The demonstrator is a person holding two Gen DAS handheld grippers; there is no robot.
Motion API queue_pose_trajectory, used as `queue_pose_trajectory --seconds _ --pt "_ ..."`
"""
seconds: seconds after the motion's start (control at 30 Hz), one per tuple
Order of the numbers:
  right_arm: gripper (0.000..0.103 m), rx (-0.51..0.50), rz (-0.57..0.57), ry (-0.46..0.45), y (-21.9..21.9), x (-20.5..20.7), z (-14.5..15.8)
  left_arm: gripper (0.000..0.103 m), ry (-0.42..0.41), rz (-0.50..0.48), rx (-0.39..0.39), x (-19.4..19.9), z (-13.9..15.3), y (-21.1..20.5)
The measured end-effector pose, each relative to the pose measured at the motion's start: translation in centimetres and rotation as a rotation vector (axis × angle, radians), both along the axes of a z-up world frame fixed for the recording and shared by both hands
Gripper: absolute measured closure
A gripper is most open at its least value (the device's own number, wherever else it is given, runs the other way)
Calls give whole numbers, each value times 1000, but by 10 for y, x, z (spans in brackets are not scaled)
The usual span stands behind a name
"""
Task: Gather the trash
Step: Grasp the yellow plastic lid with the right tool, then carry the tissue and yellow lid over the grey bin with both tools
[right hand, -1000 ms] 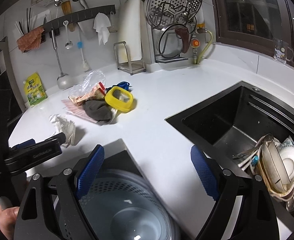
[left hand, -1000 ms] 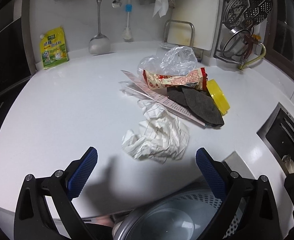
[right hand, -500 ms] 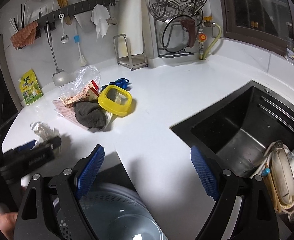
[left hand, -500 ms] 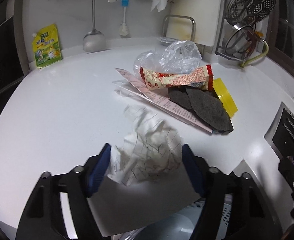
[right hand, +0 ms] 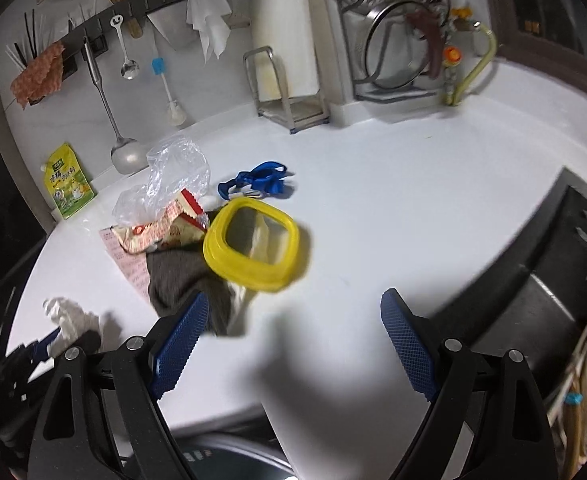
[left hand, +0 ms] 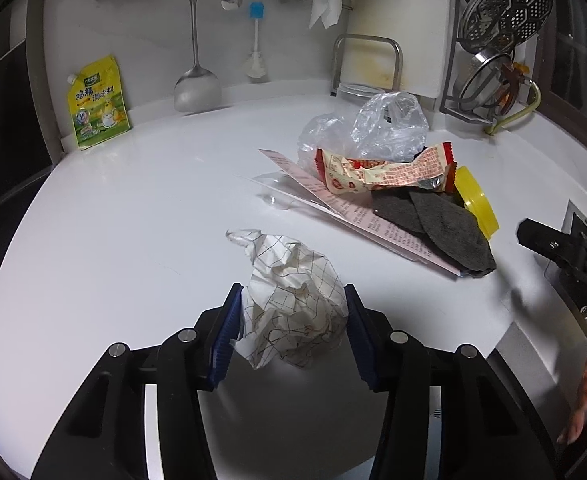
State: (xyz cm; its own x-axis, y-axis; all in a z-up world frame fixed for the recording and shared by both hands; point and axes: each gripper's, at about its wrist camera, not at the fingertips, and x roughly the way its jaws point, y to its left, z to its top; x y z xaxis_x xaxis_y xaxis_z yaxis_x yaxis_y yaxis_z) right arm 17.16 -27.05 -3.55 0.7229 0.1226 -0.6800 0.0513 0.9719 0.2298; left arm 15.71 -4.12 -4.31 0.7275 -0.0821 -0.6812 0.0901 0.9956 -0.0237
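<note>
My left gripper (left hand: pixel 291 332) is shut on a crumpled white paper with a grid print (left hand: pixel 293 300), held just above the white counter (left hand: pixel 133 220); the paper also shows at the left of the right wrist view (right hand: pixel 71 318). A trash pile lies further back: a clear plastic bag (left hand: pixel 373 128), a red and cream snack wrapper (left hand: pixel 385 170), a pink receipt (left hand: pixel 353 216), a dark grey cloth (left hand: pixel 441 228) and a yellow lid (right hand: pixel 251 250). My right gripper (right hand: pixel 289 344) is open and empty, just in front of the yellow lid and the cloth.
A blue strap (right hand: pixel 259 180) lies behind the yellow lid. A yellow seasoning pouch (left hand: pixel 97 108) leans on the back wall beside a hanging ladle (left hand: pixel 197 88). A black sink (right hand: pixel 553 272) with dishes is at the right. A metal rack (left hand: pixel 493 40) stands at the back right.
My left gripper moved onto the crumpled paper, closed on it and lifted it slightly. My right gripper moved forward and left toward the yellow lid, staying open.
</note>
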Motion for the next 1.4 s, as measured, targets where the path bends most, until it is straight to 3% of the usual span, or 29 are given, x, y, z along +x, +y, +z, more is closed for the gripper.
queue_pose_trajectory --seconds 0.4,0.67,0.83,0.93,1.4 --pt "19 148 37 84 4 52 -14 56 -24 -16 -5 3 6 7" --pt "19 195 44 106 0 67 -21 56 -20 -22 -10 4 3 5" --pt "20 172 39 95 1 71 -20 56 -18 -22 -11 4 2 5" --pt "35 121 55 92 7 70 -19 56 -18 -18 -12 4 2 6" --pt "36 -14 -22 -45 2 34 15 56 -54 -7 -2 -9 18 6"
